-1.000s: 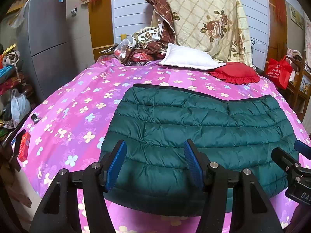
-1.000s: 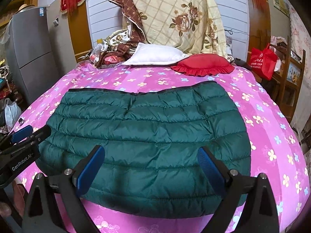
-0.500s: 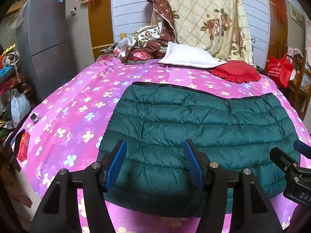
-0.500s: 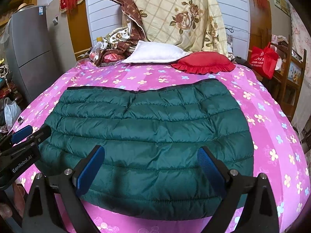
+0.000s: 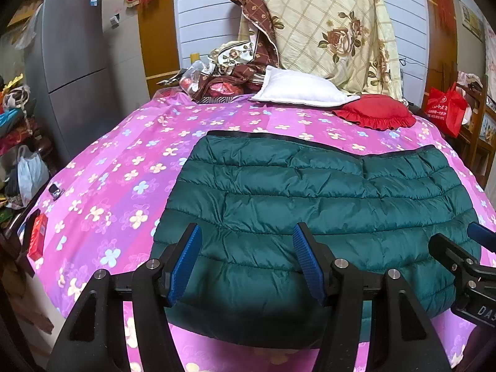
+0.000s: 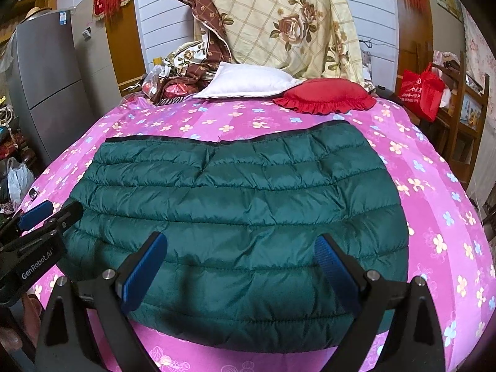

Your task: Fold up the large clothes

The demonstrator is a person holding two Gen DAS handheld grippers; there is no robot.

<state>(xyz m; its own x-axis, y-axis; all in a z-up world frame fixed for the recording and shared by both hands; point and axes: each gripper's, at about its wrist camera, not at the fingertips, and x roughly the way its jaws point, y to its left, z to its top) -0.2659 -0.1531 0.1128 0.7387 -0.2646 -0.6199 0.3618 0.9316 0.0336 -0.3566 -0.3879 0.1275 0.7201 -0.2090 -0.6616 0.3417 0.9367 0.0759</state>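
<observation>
A dark green quilted down jacket (image 5: 325, 204) lies folded into a wide flat rectangle on the pink flowered bedsheet (image 5: 117, 167); it also shows in the right wrist view (image 6: 235, 214). My left gripper (image 5: 248, 262) is open and empty, held above the jacket's near left part. My right gripper (image 6: 240, 268) is open wide and empty above the jacket's near edge. The right gripper's tip shows at the right of the left wrist view (image 5: 465, 254), and the left gripper's tip at the left of the right wrist view (image 6: 40, 226).
A white pillow (image 5: 297, 91), a red frilled cushion (image 5: 376, 114) and a heap of floral bedding (image 5: 325, 28) lie at the bed's far end. A grey fridge (image 5: 71, 62) and bags stand left. A red bag (image 5: 445, 111) and wooden shelves stand right.
Both grippers have drawn back and up a little from the jacket, so it sits lower and farther in view. The jacket has not moved.
</observation>
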